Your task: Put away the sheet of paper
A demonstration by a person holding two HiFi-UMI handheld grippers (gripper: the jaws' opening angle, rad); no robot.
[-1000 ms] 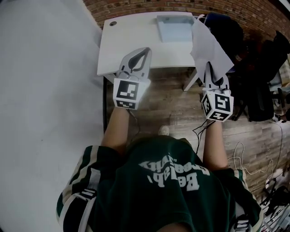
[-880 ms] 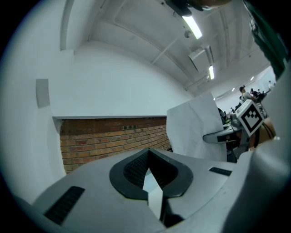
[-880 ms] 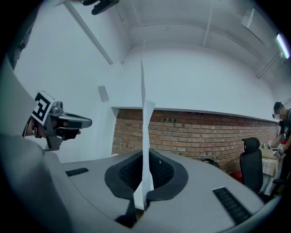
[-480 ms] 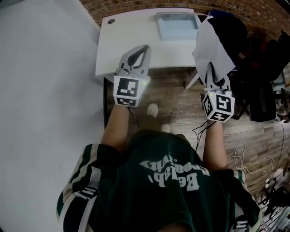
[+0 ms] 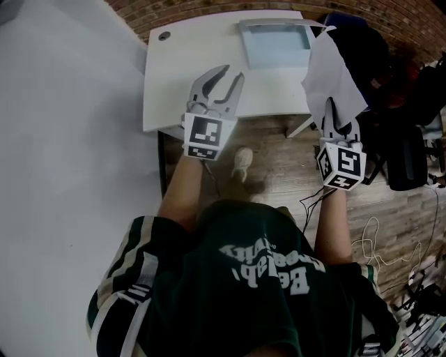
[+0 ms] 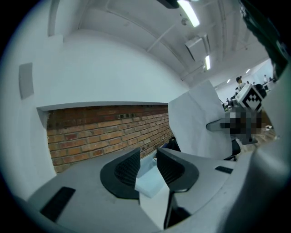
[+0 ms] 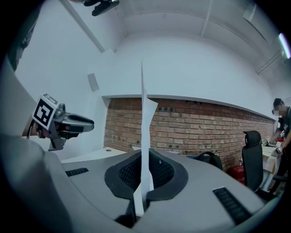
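Standing on edge between the clamped jaws of the right gripper, the sheet of paper was pinched near its lower edge and rose into the air just past the right end of the white desk; it lay on nothing and in nothing, so it was picked up and in carriage but not yet put away; the left gripper hung over the desk's front edge, its jaws had just been opening and stood apart, with nothing between them but the sight of the pale blue tray beyond; that tray sat at the far edge of the desk, near the brick wall, and looked bare inside; it seemed the likely home for the sheet, though the pictures did not settle that; by my reckoning the grasp was done, and what was left was to bring the paper over its place, lay it flat and let go.
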